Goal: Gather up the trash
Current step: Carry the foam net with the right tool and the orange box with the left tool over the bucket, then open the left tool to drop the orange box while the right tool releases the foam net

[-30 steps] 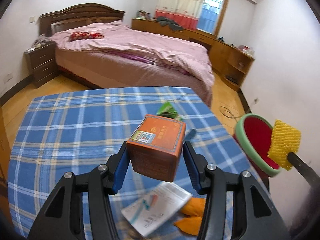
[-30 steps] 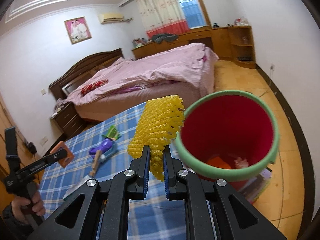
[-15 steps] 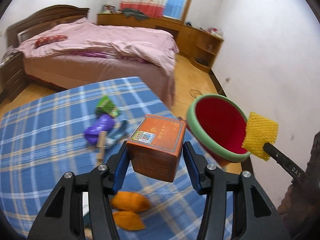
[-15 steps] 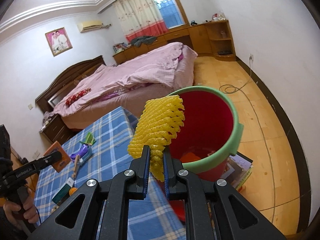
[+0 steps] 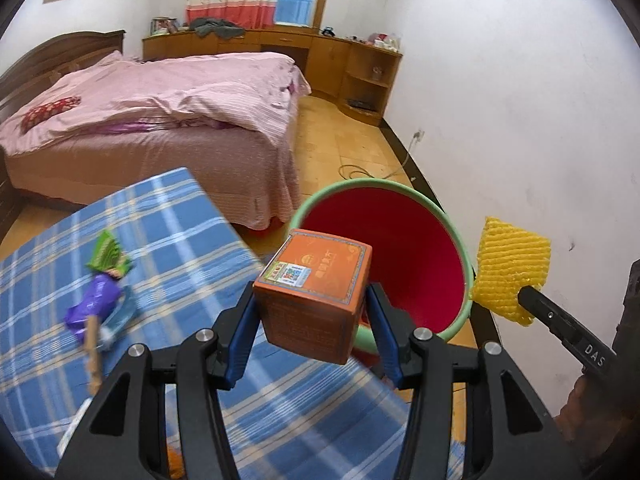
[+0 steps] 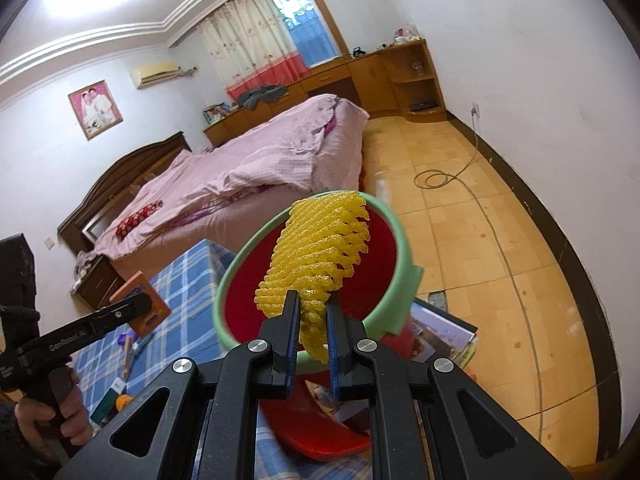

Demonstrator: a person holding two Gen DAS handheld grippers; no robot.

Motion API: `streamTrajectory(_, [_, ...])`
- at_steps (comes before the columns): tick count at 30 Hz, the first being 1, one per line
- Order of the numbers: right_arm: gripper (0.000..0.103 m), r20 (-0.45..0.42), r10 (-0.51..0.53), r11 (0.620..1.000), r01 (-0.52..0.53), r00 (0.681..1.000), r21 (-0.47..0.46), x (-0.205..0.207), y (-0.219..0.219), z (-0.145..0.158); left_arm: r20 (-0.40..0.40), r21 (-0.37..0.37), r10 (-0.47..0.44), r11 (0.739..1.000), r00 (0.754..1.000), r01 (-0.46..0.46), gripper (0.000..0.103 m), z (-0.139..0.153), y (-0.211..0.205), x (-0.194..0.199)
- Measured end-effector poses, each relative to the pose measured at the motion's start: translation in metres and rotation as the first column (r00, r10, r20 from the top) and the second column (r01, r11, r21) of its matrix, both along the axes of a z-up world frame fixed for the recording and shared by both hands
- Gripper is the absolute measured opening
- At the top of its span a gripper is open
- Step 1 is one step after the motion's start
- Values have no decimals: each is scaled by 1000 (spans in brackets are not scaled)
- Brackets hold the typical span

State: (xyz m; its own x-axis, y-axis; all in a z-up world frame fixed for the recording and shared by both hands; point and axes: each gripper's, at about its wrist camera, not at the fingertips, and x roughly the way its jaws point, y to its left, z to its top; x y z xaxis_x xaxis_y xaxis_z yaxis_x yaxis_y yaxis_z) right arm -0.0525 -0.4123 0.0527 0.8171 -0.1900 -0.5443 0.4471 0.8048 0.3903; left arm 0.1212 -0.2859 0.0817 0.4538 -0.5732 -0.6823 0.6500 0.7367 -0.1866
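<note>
Both tools have swung off the desk [image 5: 168, 240] toward the red bin [image 5: 384, 256] within the last second. A moment ago the left tool [image 5: 310, 312] looked out over the blue checked cloth with the bin far off to its side; now the bin's green rim sits just ahead of it, slightly right. It stays clamped on the orange box [image 5: 316, 292], blue pads pressed on two opposite faces. The right tool [image 5: 520, 296] keeps its narrow pinch on the yellow foam net [image 6: 320, 256], which now hangs in front of the bin's mouth rather than beside it. My reading: both pieces are close to drop position, and release is the step left for each.

Counted:
- one bin
- two tools, each carrying one piece
- two pieces of trash in the air

Left on the desk, behind and left of the left tool:
- one green wrapper [image 5: 108, 256]
- one purple wrapper [image 5: 94, 308]
- one wooden stick [image 5: 93, 354]
- something orange under the tool, too hidden to count

Beside the bin, one stack of magazines [image 6: 440, 336] lies on the floor.
</note>
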Motion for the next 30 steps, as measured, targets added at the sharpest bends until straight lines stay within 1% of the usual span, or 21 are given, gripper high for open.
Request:
streamTrajectory(5, [13, -13, -8, 1000, 8, 1000, 13, 3, -12, -9, -18, 15, -32, 999, 999, 32, 53, -16, -31, 7])
streamTrajectory(11, [13, -37, -2, 1000, 2, 999, 23, 11, -22, -21, -21, 34, -44, 998, 999, 44, 53, -32, -54, 14])
streamTrajectory(22, [13, -75, 13, 999, -10, 997, 39, 37, -35, -38, -27, 57, -56, 997, 998, 57, 53, -54, -69, 27])
streamTrajectory(28, [16, -94, 8, 999, -3, 996, 53, 47, -41, -44, -47, 58, -55, 997, 997, 58, 53, -57, -70, 29])
streamTrajectory(30, [21, -94, 9, 998, -4, 996, 62, 47, -41, -46, -47, 55, -50, 997, 998, 53, 53, -55, -69, 28])
